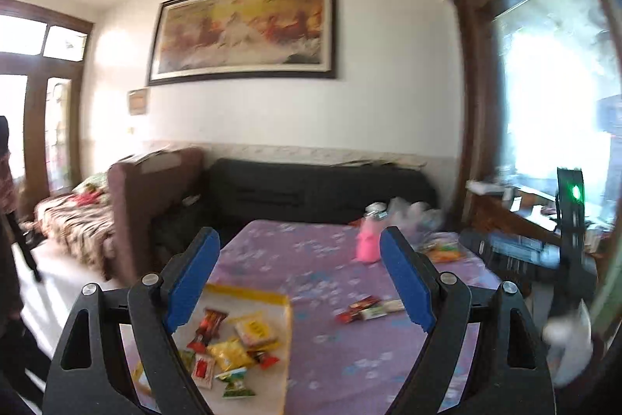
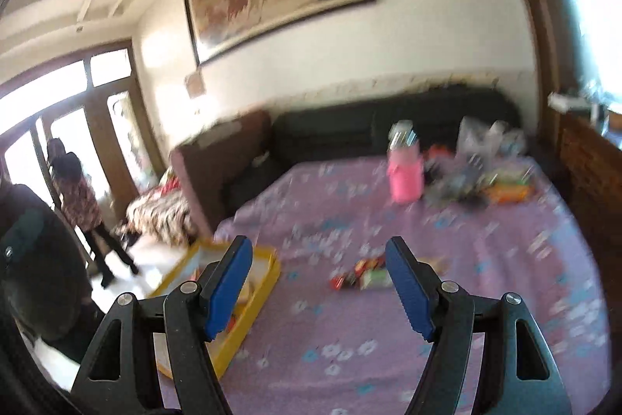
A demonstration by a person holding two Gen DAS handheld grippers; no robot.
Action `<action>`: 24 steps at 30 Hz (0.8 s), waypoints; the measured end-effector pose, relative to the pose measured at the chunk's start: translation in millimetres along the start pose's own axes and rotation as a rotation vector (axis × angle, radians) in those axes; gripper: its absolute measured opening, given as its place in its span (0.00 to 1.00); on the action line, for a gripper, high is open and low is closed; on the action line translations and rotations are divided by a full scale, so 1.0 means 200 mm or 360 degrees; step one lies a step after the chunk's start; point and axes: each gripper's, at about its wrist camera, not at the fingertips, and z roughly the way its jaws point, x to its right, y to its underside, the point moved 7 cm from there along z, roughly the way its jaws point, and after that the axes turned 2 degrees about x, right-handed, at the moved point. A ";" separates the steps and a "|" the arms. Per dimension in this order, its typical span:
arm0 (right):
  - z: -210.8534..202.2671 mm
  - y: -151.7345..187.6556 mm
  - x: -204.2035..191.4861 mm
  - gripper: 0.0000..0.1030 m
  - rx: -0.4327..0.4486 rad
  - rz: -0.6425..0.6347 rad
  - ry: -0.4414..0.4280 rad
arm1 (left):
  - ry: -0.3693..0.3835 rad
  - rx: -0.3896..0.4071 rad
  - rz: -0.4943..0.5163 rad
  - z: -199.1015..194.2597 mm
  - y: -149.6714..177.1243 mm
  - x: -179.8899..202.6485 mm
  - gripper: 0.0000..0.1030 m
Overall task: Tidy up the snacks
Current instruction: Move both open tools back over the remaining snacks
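Overhead, left gripper (image 1: pixel 299 282) and right gripper (image 2: pixel 318 288) both spread, empty, above yellow-rimmed tray (image 1: pixel 285 302).

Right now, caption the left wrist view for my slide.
Open left gripper above a purple tablecloth: yellow-rimmed tray of wrapped snacks, loose snacks beside it.

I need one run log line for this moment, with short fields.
left claw: open, empty | right claw: open, empty | yellow tray: holds snacks | loose snack packets: on purple cloth
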 end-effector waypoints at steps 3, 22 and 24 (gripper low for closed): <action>-0.22 -0.31 0.06 0.74 0.0131 -0.0043 0.0098 | -0.0063 0.0087 0.0076 -0.08 -0.19 -0.01 0.83; 0.30 -0.37 0.60 0.82 -0.0246 0.0135 0.0339 | 0.0134 -0.0459 -0.0092 0.72 0.39 -0.03 1.00; 0.55 -0.14 0.63 0.79 -0.0413 0.0166 0.0317 | 0.0160 -0.0543 -0.0143 0.79 0.50 -0.04 1.00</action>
